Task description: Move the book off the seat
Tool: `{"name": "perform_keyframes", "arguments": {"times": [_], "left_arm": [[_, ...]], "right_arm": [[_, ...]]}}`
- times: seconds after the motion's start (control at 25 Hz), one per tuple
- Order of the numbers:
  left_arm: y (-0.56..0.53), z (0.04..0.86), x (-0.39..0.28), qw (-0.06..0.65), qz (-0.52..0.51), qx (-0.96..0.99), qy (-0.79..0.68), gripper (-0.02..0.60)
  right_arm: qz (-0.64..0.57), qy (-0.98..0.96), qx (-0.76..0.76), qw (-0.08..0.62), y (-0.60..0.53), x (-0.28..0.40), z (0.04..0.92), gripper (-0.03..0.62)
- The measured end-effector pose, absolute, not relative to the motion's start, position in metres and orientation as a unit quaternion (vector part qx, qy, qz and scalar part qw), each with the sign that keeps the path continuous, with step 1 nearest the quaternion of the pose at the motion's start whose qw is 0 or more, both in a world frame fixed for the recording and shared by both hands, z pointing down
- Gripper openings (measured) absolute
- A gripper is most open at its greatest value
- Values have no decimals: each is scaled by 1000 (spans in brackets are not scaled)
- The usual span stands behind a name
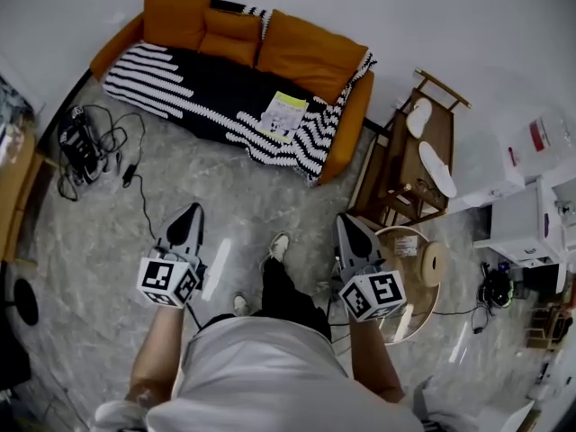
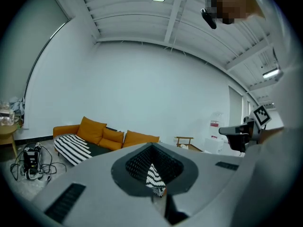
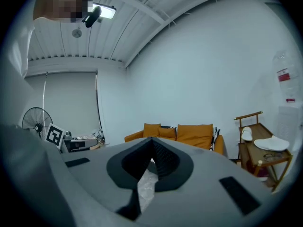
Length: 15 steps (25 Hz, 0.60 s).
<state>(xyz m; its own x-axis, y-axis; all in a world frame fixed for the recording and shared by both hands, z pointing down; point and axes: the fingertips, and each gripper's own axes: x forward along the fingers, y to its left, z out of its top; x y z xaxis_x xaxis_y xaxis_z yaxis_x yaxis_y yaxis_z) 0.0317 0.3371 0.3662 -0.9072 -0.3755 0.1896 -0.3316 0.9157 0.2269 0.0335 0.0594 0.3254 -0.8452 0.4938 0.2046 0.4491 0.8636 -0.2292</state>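
Person stands on the grey stone floor (image 1: 243,196), facing an orange sofa (image 1: 353,115), one gripper in each hand, both held out low in front, pointing toward the sofa and well apart from it.

Left gripper (image 1: 191,212): fingers together, nothing between them. Its own view shows the tips meeting, with only a sliver of striped blanket seen through the gap behind them. Right gripper (image 1: 346,220): fingers also together at the tips, nothing held; floor shows through the slit below the tips in the right gripper view.

Book (image 1: 285,113): lies flat on the sofa seat, toward the sofa's right end, on top of the black-and-white striped blanket (image 1: 171,79) that covers the seat. Pale cover with a yellow-green patch. Neither gripper touches it. Orange cushions (image 1: 229,32) stand along the sofa back behind it.

Right of the sofa: a wooden rack (image 1: 441,120) with white slippers (image 1: 437,169) on it. Nearer the person, just beside the right gripper, a round side table (image 1: 416,306). Left of the sofa on the floor: a tangle of black cables (image 1: 108,142). A standing fan (image 3: 35,119) shows at the left edge of the right gripper view.
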Motion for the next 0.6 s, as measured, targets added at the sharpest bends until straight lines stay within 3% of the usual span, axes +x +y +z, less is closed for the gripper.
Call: {"name": "perform_keyframes", "arguments": {"times": [0.24, 0.44, 0.6], "left_arm": [[306, 375, -63, 149, -73, 176, -970, 17], [281, 350, -154, 131, -58, 157, -977, 17], [272, 348, -189, 142, -45, 134, -980, 17]], "right_arm": [[110, -945, -275, 140, 45, -84, 345, 21], [116, -932, -315, 137, 33, -178, 346, 21], [127, -920, -341, 142, 26, -227, 357, 21]]}}
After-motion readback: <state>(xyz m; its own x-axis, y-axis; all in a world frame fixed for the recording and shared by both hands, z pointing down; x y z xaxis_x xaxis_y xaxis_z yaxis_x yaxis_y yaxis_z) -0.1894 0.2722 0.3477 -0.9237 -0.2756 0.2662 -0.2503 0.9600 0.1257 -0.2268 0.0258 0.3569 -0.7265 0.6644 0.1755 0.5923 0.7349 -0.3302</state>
